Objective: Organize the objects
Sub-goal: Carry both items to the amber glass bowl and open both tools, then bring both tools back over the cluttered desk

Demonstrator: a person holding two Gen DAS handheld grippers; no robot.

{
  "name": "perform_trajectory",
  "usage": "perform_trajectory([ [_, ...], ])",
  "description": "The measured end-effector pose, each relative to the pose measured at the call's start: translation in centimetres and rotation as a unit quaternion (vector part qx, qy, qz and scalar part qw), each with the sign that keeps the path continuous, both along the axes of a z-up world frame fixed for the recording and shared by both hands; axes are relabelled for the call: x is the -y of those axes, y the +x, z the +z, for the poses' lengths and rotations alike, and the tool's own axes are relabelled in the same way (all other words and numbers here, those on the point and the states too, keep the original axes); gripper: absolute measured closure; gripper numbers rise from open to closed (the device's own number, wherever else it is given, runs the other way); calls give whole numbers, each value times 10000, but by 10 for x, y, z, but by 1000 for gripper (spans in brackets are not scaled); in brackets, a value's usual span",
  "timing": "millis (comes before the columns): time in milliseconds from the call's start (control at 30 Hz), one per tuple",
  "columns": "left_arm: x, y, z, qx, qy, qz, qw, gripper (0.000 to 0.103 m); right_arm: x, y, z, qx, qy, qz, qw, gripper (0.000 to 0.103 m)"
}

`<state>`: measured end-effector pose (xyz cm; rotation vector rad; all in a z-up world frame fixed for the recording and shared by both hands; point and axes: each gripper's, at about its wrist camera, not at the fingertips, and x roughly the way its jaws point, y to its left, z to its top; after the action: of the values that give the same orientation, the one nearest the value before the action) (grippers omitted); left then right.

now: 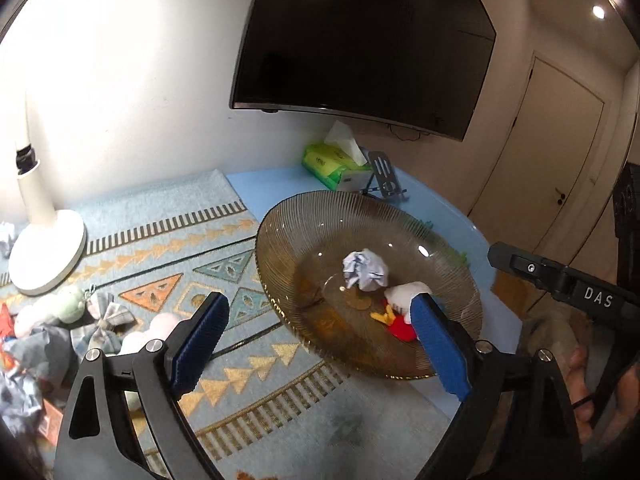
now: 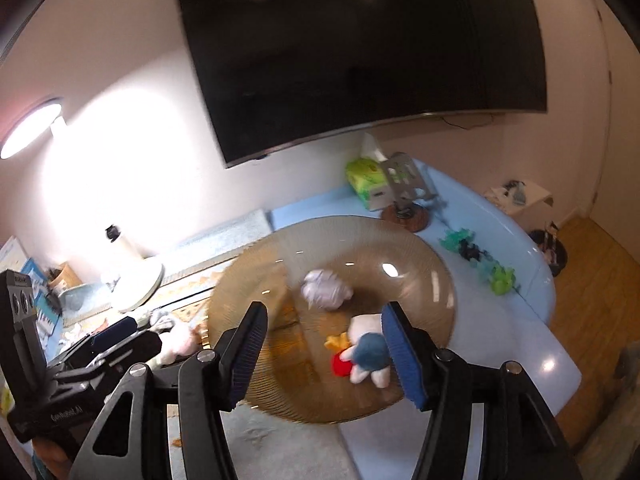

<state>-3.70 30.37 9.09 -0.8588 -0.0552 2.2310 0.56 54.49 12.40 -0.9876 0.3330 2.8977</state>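
A ribbed amber glass plate [image 1: 320, 216] [image 2: 420, 264] sits on the table and holds a crumpled paper ball [image 1: 365, 270] [image 2: 325, 290] and a small plush toy [image 1: 400, 322] [image 2: 366, 354] in white, blue, red and yellow. My left gripper [image 1: 320, 340] is open and empty, low over the plate's near left rim. My right gripper [image 2: 324, 350] is open and empty above the plate, its right finger beside the plush toy. A heap of plush toys, a fabric bow [image 1: 102, 314] and crumpled paper lies on the patterned mat [image 1: 224, 240] at left.
A white lamp base [image 1: 46, 256] [image 2: 138, 280] stands at the left. A green tissue pack [image 1: 332, 160] [image 2: 366, 178] and a grey phone stand [image 1: 382, 176] [image 2: 408, 178] sit at the back. Small green figures [image 2: 498, 276] line the table's right edge. A TV [image 1: 360, 40] hangs above.
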Motion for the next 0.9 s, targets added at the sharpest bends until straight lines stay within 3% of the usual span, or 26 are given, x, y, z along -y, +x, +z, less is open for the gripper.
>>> perform_trajectory([
  [67, 20, 3, 3, 99, 206, 162, 9996, 11, 21, 4, 3, -117, -51, 272, 9995, 32],
  [133, 40, 9, 8, 20, 253, 354, 9991, 11, 47, 6, 4, -179, -84, 581, 9981, 28],
  [367, 116, 49, 22, -497, -81, 1119, 9924, 11, 153, -5, -20, 19, -101, 1646, 9863, 27],
  [533, 183, 59, 9, -312, -106, 1590, 9867, 11, 222, -2, -37, -2, 60, 2361, 9717, 25],
  [633, 232, 60, -9, -165, -109, 2129, 9769, 11, 255, -1, -53, 10, 159, 2563, 9665, 21],
  [700, 266, 61, -24, -66, -153, 2515, 9677, 11, 272, -5, -72, 39, 191, 2444, 9695, 19],
  [800, 315, 67, -51, 240, -1, 2894, 9569, 11, 294, -12, -98, 187, -15, 2508, 9678, 19],
  [900, 342, 66, -71, 397, 31, 3308, 9428, 11, 314, -14, -108, 207, 65, 2578, 9660, 19],
])
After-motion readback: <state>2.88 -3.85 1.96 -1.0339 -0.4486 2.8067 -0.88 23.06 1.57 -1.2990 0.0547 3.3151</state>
